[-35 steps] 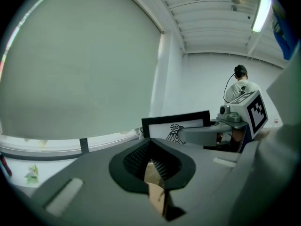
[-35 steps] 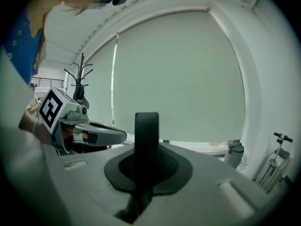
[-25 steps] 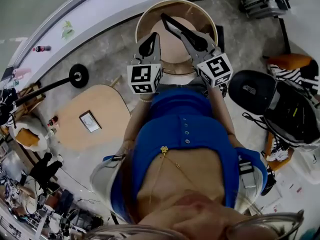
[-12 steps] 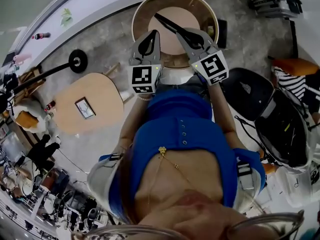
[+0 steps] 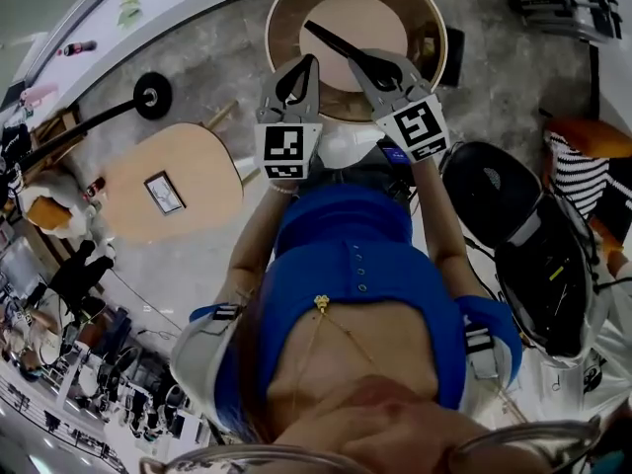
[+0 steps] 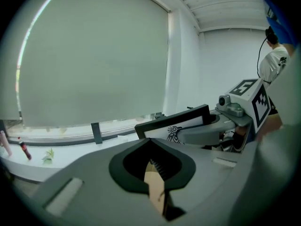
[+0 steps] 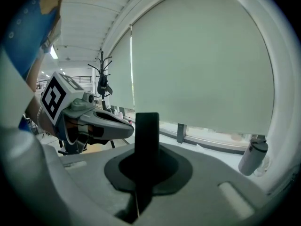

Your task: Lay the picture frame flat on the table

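Picture frame (image 5: 336, 44): stood on edge over tabletop (image 5: 370, 13) middle, clamped in right claw (image 5: 367, 62); left claw (image 5: 301, 65) clenched empty, just beside.

1. Head view: even, diffuse daylight. The floor (image 5: 197, 57) and round desk (image 5: 284, 38) are bright, with soft, faint shadows.
2. Head view: heavy fisheye bending towards every edge; the bottom strip is blurred.
3. Left gripper view: the window blind (image 6: 94, 55) glows pale and backlights the scene. The left hand-held gripper (image 6: 149, 142) is soft and out of focus near the lens.
4. Right gripper view: against the bright blind (image 7: 202, 55), the picture frame (image 7: 146, 126) edge reads as a black silhouette. A ceiling light strip (image 7: 53, 52) gives slight glare.
5. Both gripper views: dark vignetting in the corners.
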The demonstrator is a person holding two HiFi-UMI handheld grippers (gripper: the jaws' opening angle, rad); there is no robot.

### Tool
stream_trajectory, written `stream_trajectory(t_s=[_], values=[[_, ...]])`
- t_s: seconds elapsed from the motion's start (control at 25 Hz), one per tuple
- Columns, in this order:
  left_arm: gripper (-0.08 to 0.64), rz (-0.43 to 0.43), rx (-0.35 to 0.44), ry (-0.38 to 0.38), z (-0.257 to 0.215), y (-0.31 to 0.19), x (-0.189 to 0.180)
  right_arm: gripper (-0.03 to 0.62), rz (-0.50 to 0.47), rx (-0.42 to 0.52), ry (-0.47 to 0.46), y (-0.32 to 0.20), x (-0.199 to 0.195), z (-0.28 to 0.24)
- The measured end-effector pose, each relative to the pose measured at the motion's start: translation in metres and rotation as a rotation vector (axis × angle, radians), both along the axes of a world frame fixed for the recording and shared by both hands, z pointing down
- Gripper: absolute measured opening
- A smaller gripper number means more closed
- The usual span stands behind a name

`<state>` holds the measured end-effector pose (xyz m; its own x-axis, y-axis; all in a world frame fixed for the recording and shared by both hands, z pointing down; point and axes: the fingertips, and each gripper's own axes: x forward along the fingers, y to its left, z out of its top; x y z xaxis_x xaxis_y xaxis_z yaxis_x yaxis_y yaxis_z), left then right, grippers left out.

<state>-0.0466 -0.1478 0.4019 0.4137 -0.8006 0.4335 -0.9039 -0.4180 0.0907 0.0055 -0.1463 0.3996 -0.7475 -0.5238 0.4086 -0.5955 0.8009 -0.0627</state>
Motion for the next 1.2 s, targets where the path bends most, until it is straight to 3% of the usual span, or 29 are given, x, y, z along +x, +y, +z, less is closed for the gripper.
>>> stream_trajectory(t_s=[0.68,1.2], values=[[-0.002,0.042,-0.115,-0.023,0.073,0.030,0.008,0.009,-0.064,-0.149,0.035,0.025,-0.020,0.087],[-0.002,0.008,-0.293,-0.009,0.196,0.033,-0.016,0.009,-0.143,-0.280,0.046,0.022,-0.055,0.199]])
